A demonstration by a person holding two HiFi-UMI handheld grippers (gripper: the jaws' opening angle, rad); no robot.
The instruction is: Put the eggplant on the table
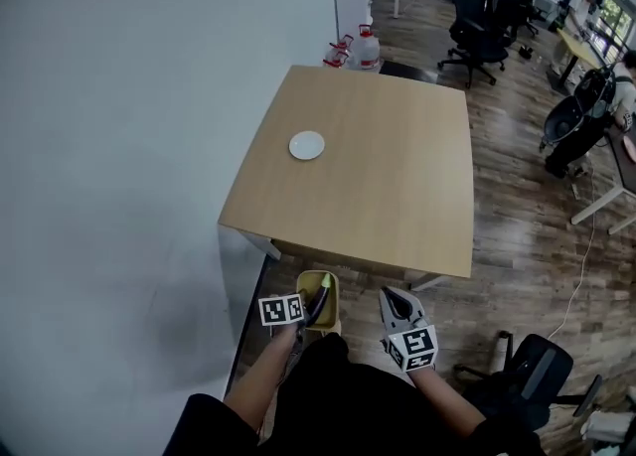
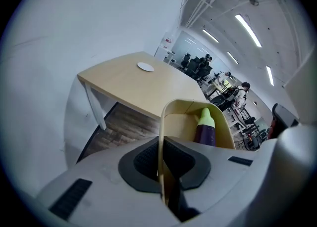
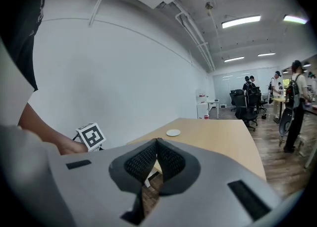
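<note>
A purple eggplant (image 2: pixel 205 131) with a green tip stands inside a pale yellow bin (image 2: pixel 173 106). My left gripper (image 2: pixel 161 144) is shut on the bin's near wall, which runs up between the two pads. From the head view the bin (image 1: pixel 332 314) hangs just in front of the near edge of the light wooden table (image 1: pixel 378 176), with the left gripper (image 1: pixel 316 307) at its side. My right gripper (image 1: pixel 395 297) is beside it to the right, jaws shut together with nothing between them (image 3: pixel 157 142). A small white plate (image 1: pixel 307 145) lies on the table.
A white wall runs along the left of the table. Water bottles (image 1: pixel 366 47) stand on the floor past the table's far edge. Office chairs (image 1: pixel 477 17) and people fill the back right. A black chair (image 1: pixel 537 370) stands at my right.
</note>
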